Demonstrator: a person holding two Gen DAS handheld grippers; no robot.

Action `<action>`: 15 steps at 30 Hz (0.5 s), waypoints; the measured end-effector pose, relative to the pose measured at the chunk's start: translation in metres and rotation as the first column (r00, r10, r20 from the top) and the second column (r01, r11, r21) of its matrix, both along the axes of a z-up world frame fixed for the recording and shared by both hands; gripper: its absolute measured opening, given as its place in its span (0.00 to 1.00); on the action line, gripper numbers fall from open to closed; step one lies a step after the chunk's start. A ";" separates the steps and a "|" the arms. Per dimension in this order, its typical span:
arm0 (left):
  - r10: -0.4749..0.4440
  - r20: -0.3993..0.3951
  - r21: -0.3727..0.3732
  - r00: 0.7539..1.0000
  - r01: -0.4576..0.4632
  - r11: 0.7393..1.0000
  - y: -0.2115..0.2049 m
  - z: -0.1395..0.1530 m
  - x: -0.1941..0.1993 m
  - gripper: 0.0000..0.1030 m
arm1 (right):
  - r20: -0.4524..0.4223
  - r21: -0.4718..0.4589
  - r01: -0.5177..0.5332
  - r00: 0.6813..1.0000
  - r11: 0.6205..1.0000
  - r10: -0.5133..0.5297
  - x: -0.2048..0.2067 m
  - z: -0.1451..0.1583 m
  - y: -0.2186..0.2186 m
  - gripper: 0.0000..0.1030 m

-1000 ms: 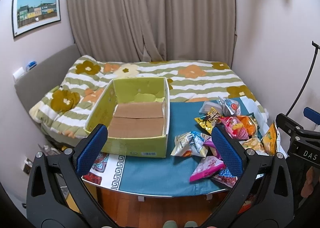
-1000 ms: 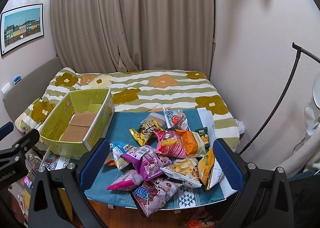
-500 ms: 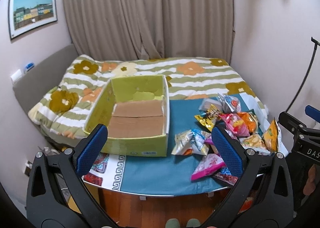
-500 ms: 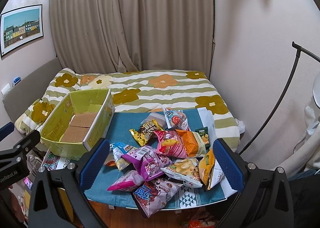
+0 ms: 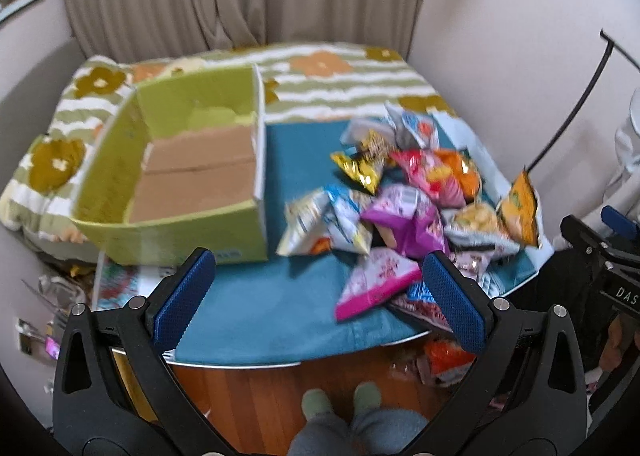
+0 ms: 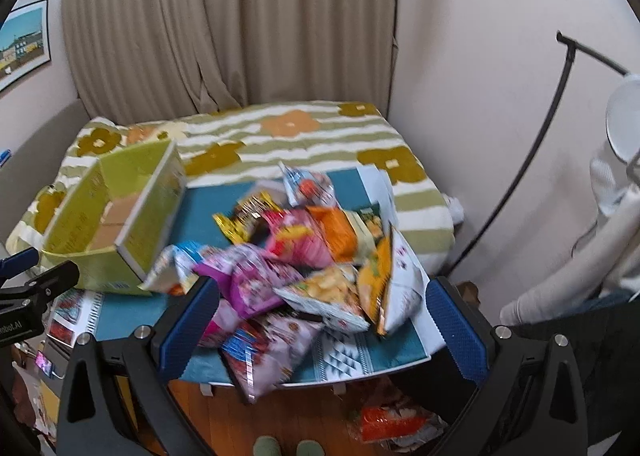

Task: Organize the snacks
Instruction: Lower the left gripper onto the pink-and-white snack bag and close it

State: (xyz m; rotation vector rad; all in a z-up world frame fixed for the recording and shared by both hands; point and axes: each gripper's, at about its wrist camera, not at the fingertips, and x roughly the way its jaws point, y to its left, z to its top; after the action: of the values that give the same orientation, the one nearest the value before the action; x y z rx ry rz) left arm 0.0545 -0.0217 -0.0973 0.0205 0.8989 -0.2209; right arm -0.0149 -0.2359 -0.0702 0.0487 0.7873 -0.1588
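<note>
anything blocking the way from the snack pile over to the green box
Nothing visible does. Between the snack pile and the green box lies only bare teal tablecloth. The box's top is open and only its cardboard floor shows. Both the left gripper and right gripper hang open, holding nothing.

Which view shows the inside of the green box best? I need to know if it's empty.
The left wrist view: the green box shows its whole bare cardboard floor. In the right wrist view the green box is side-on, its floor mostly hidden.

Open left tongs [image 5: 318, 296], green box [image 5: 180, 228], snack bags [image 5: 404, 212], teal table [image 5: 272, 308]
</note>
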 end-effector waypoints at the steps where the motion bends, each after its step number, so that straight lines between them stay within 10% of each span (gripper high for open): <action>1: -0.001 -0.015 -0.002 1.000 0.001 1.000 -0.006 -0.007 0.003 1.00 | -0.010 0.001 0.004 1.000 1.000 -0.004 0.001 -0.006 -0.005 1.00; 15: 0.044 -0.251 -0.038 0.967 -0.055 0.998 -0.066 -0.111 0.036 1.00 | -0.128 0.067 0.010 0.992 0.998 -0.001 0.042 -0.072 -0.080 1.00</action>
State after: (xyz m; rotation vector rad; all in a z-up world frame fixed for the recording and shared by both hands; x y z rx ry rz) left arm 0.0909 -0.0875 -0.2079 -0.0733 1.1444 -0.1997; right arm 0.0276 -0.3162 -0.1427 0.1053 0.9205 -0.1413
